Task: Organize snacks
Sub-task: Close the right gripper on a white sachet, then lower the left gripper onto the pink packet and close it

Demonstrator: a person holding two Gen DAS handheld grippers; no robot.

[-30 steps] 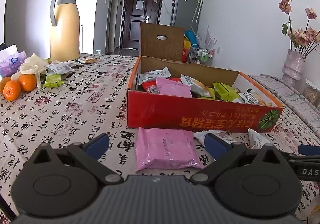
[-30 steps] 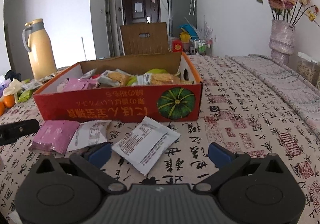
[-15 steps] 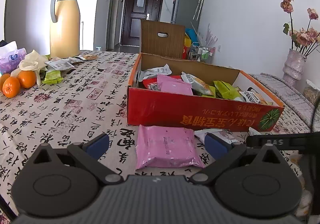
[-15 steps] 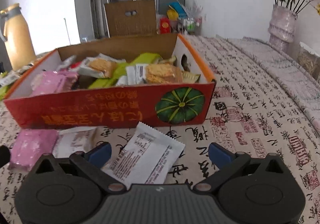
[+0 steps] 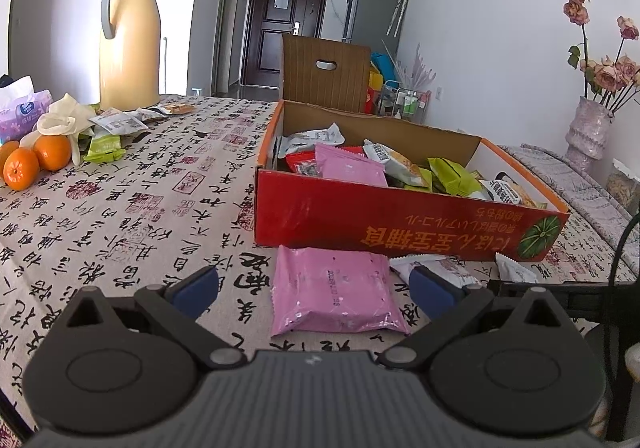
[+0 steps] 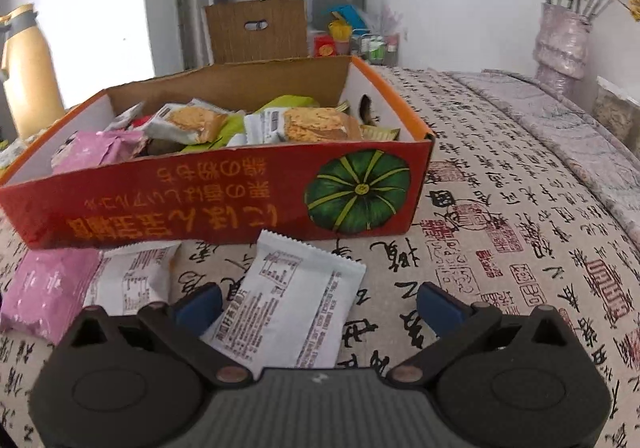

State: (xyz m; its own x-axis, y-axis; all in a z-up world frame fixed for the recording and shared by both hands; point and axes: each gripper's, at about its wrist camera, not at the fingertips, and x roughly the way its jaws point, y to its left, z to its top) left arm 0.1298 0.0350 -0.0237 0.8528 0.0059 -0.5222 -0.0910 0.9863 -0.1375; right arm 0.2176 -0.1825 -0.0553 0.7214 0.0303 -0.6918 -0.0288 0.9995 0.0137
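A red cardboard box (image 5: 400, 222) (image 6: 200, 204) holds several snack packets. In front of it on the printed tablecloth lie a pink packet (image 5: 334, 290) (image 6: 40, 288) and two white packets, one nearer the pink one (image 6: 132, 280) and one to its right (image 6: 292, 300). My left gripper (image 5: 314, 290) is open, low over the table, its blue fingertips either side of the pink packet. In the right wrist view my right gripper (image 6: 318, 306) is open too, with the right-hand white packet lying between its fingertips. The right gripper's black body shows at the left wrist view's right edge (image 5: 560, 290).
Far left stand a yellow thermos jug (image 5: 130, 40), oranges (image 5: 34, 160), a tissue pack (image 5: 22, 112) and several loose snack packets (image 5: 116, 128). A vase of dried roses (image 5: 588, 128) (image 6: 566, 44) stands at the right. A brown carton (image 5: 324, 74) sits behind the box.
The right gripper has moved forward and down, so the white packet now lies between its fingertips. The left gripper has crept slightly closer to the pink packet. Both stayed open.
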